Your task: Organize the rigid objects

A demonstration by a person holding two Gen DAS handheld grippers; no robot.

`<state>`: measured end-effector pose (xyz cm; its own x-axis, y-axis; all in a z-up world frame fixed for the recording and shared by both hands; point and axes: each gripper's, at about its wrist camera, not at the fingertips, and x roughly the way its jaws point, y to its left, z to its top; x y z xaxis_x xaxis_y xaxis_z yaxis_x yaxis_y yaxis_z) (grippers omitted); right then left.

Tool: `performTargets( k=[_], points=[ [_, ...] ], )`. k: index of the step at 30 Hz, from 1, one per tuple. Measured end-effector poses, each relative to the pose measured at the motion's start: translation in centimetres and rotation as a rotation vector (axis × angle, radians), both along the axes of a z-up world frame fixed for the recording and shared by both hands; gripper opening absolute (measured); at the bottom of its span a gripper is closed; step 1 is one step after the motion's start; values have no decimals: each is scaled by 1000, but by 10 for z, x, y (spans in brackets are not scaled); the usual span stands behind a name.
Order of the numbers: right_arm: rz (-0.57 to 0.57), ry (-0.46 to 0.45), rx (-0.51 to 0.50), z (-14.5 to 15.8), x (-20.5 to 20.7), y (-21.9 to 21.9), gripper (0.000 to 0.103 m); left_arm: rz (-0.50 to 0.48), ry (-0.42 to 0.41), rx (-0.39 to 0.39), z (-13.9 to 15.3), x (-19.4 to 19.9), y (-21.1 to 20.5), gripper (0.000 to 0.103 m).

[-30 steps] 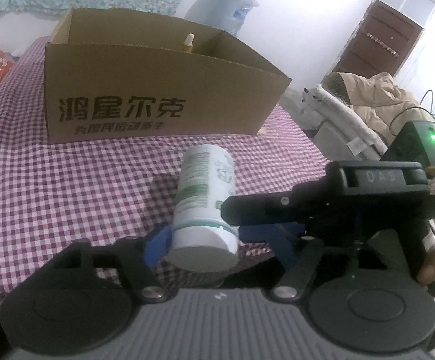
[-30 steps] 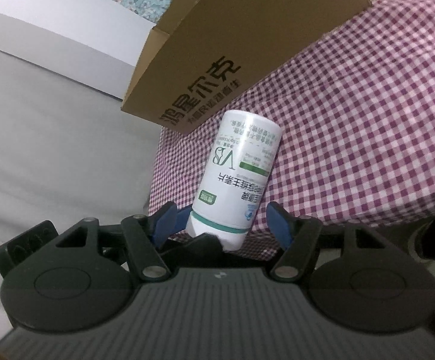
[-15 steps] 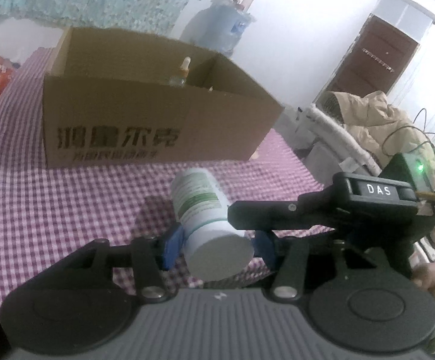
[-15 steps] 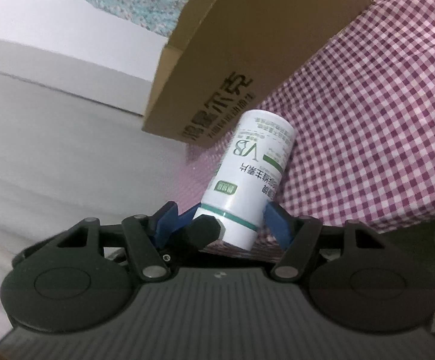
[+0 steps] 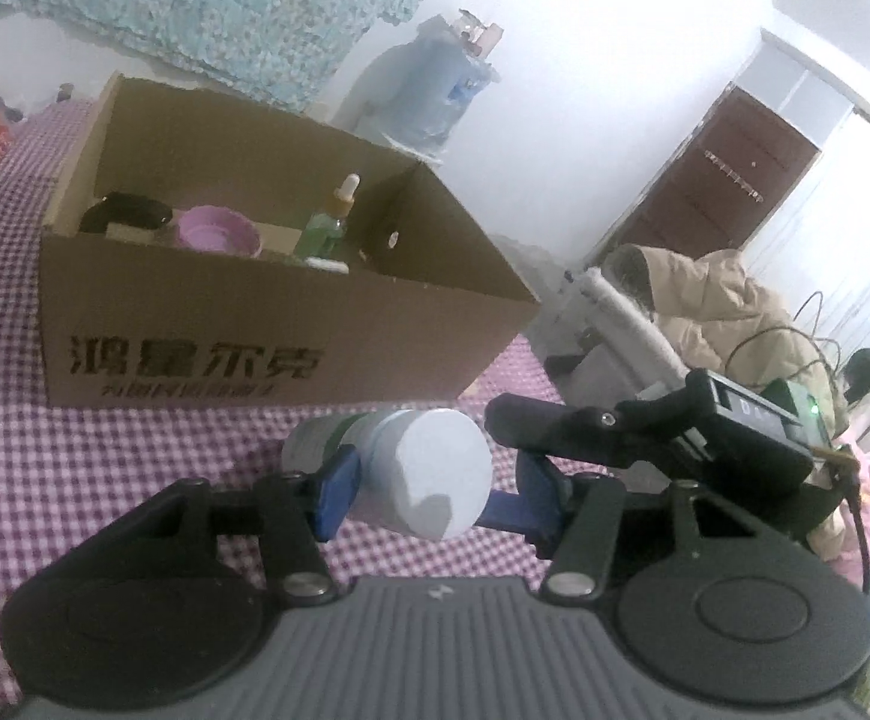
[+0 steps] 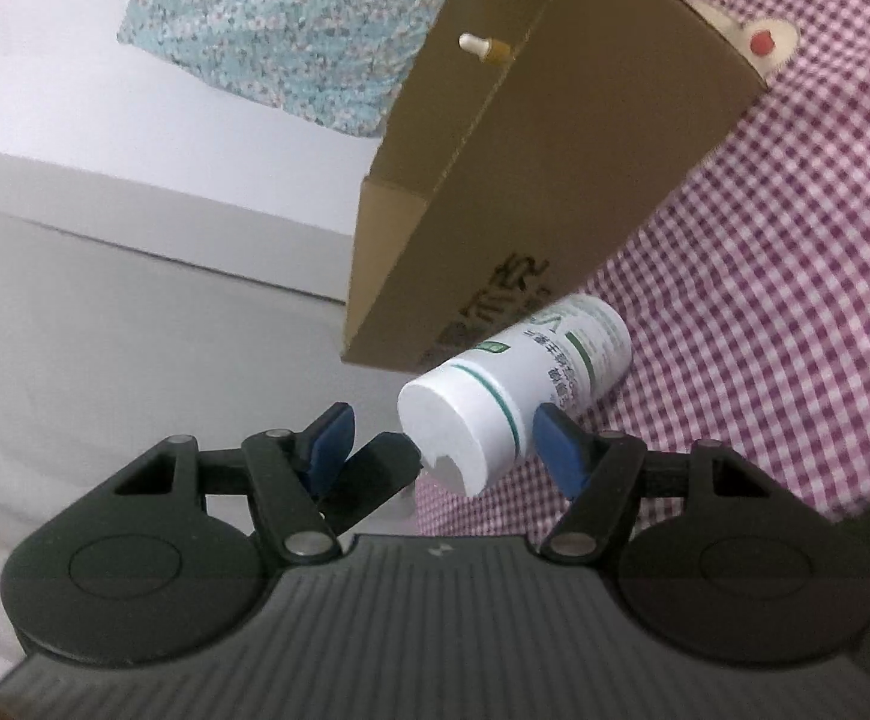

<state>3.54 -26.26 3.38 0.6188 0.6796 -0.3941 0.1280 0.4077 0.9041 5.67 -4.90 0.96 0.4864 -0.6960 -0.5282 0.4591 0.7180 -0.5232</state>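
Bottle (image 5: 417, 474): smooth white plastic cylinder, flat end toward the lens, lifted above checked cloth (image 5: 75, 480), before cardboard box (image 5: 291, 324).
Left gripper (image 5: 435, 489): opening, bottle between blue pads.
Right gripper (image 6: 444, 438): part-open; right pad touches bottle, left clear.

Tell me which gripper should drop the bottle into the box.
Left gripper, probably. It looks over the box wall into the open top with the bottle between its pads, though its jaws are opening. The right gripper sees the box from one corner.
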Motion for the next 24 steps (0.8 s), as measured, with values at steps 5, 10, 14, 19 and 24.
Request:
performTargets(
  k=[5, 10, 14, 19, 24],
  points=[
    [-23, -10, 10, 5, 11, -1, 67, -9, -13, -7, 5, 11, -8, 63],
    [-37, -17, -4, 7, 20, -4, 67, -21, -29, 9, 4, 19, -17, 64],
    [-48, -18, -9, 4, 26, -8, 67, -18, -62, 51, 4, 21, -22, 66],
    [-56, -26, -29, 4, 26, -12, 67, -16, -91, 87, 4, 23, -25, 66],
    [-55, -57, -106, 13, 27, -11, 67, -19, -134, 156, 2, 20, -30, 67]
  ],
)
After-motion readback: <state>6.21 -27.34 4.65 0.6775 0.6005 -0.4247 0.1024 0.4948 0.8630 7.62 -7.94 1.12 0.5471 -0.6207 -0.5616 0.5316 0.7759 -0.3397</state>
